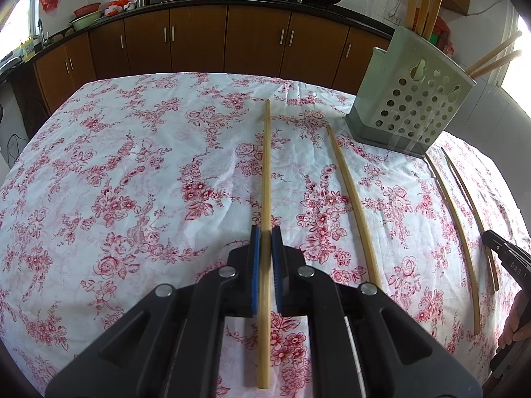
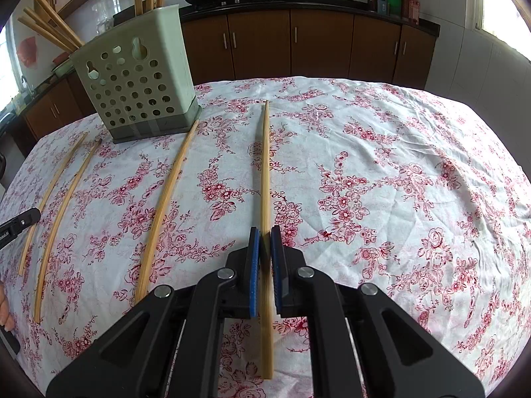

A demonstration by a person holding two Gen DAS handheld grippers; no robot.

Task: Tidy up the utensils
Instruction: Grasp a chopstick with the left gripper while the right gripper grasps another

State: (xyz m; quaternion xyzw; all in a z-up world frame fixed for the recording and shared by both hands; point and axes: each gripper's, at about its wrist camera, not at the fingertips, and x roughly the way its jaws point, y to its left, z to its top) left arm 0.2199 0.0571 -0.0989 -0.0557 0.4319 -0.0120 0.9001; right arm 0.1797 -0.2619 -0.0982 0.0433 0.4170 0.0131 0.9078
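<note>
On the floral-cloth surface [image 1: 132,165], each gripper clamps its blue-padded fingers on a slender round bamboo chopstick: left gripper [image 1: 265,232], chopstick [image 1: 266,165]; right gripper [image 2: 265,232], chopstick [image 2: 265,165]. Both angle downward toward 12 o'clock. Perforated pale-green plastic holder [image 2: 139,86] stands at 10 o'clock.

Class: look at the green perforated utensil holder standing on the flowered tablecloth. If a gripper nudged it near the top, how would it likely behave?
The utensil holder is tall on a narrow base, so it may tip rather than slide. Its thin perforated plastic walls suggest it is light. The chopsticks leaning out of the top probably raise its balance point.
</note>
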